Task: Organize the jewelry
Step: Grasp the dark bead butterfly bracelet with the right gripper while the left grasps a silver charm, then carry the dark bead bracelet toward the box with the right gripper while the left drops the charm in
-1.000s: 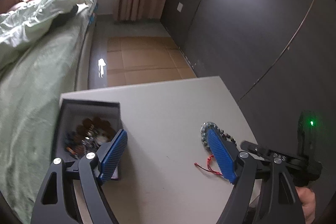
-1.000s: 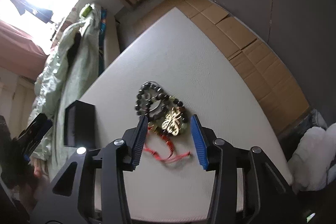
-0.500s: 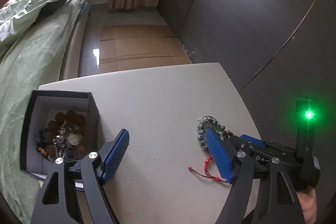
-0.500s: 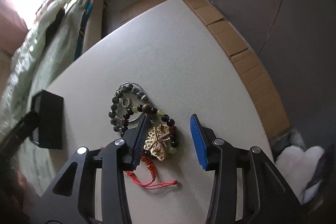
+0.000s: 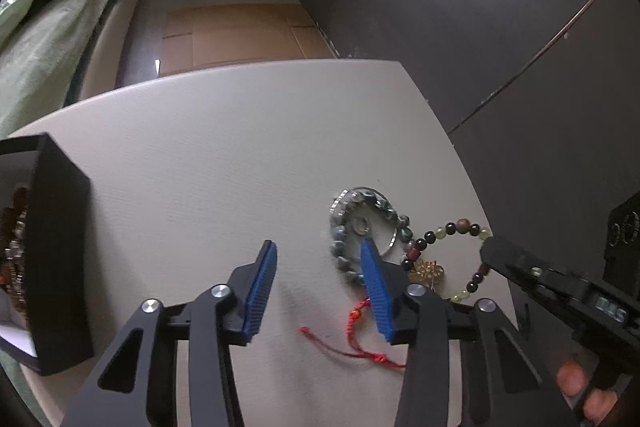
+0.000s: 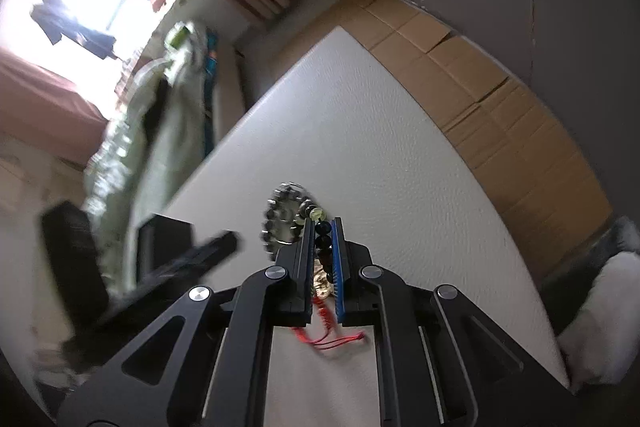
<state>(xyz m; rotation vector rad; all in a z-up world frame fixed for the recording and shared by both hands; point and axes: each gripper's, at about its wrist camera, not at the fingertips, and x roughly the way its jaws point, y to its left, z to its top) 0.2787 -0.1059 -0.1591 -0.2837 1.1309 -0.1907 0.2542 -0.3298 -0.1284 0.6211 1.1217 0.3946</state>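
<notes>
1. Half a second ago the right gripper (image 6: 322, 259) straddled the gold charm with its jaws apart. Now its blue pads are closing on the dark-and-green bead bracelet (image 5: 448, 231), with beads pinched between them. The pick looks begun, though the bracelet lies on the white table (image 5: 240, 147), not yet lifted.
2. The left gripper (image 5: 316, 283) has dropped closer to the table and shifted right since a second ago. Its jaws are narrowing but hold nothing; one pad sits over the grey-green bead bracelet (image 5: 348, 223), the other over bare table.
3. The black jewelry box (image 5: 60, 247) has slid to the far left edge of the left view, open, with pieces inside. It is well apart from the pile, so a carry across the table likely comes next.
4. Count on the table: two bead bracelets, one thin silver hoop (image 5: 390, 227) under the grey-green one, one gold charm (image 5: 428, 269), one red knotted cord (image 5: 356, 347).
5. One box; its contents are too blurred to count.
</notes>
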